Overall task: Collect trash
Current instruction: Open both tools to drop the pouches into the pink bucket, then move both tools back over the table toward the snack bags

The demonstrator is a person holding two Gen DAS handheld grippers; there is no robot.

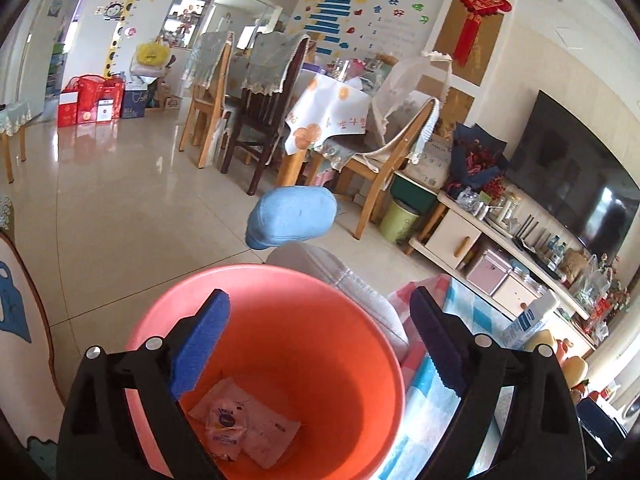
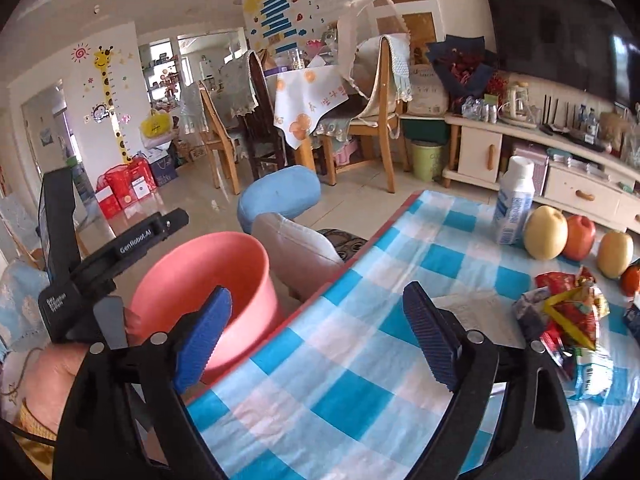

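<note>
Holding both grippers wide open over the pink bin (image 1: 276, 360) and the table.

Some trash, a crinkly wrapper (image 1: 226, 424) and paper, lies at the bottom of the bin, which sits just beside the near left edge of the checked tablecloth (image 2: 360, 340), probably so trash can drop in easily. The left gripper (image 1: 320, 344) hangs above the bin with nothing between its jaws. The right gripper (image 2: 318, 336) is empty too, over the cloth. More wrappers (image 2: 568, 320) wait on the right, near the fruit (image 2: 546, 232).

Fruit (image 2: 546, 233) beside white bottle (image 2: 515, 201)
</note>
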